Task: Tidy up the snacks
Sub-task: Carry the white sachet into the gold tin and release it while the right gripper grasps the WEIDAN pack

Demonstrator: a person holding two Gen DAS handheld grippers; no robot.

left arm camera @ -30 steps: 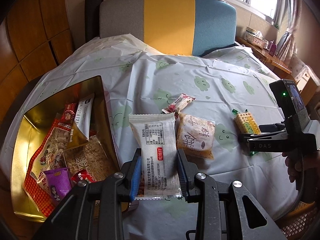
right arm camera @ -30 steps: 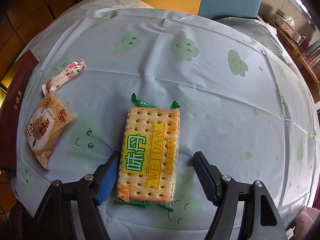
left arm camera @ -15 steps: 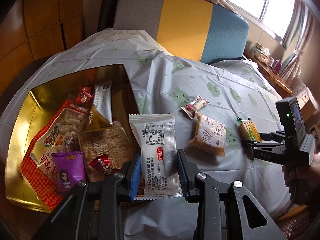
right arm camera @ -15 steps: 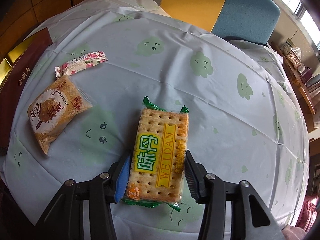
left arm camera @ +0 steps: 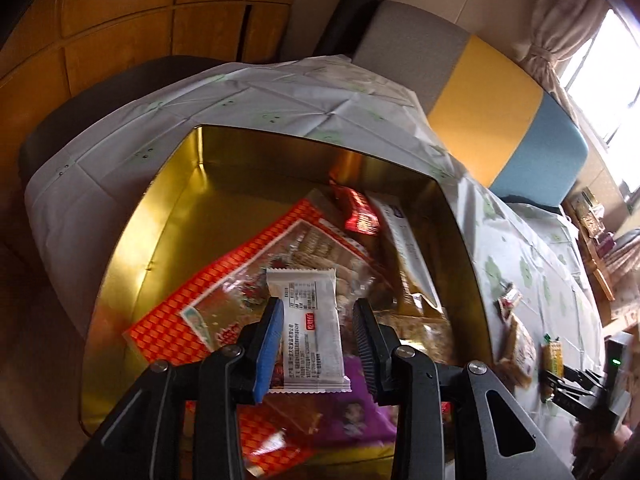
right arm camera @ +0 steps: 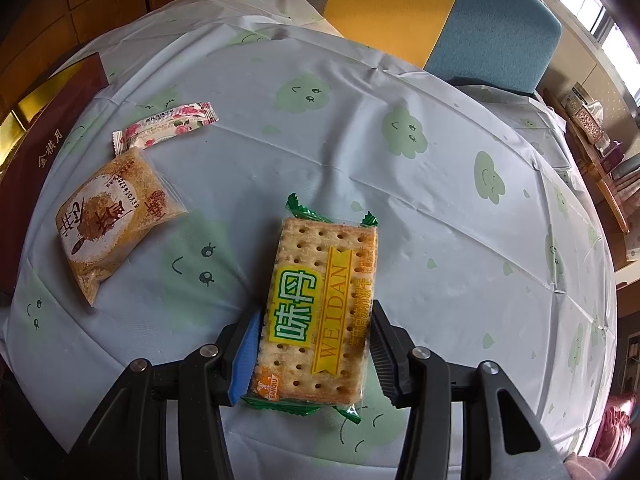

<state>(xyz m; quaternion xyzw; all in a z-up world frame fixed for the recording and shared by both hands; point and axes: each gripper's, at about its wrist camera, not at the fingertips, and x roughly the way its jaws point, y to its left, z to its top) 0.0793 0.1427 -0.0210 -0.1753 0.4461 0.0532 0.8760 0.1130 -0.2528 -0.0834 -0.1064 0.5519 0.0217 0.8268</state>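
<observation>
The white packet hung over the open gold tin, pinched between the pads of the left tool. Red and purple snack bags lay in the tin beneath it. The cracker pack lay on the bench, the right tool closed onto its long edges. A tan packet and a floral packet lay apart to its left.
</observation>
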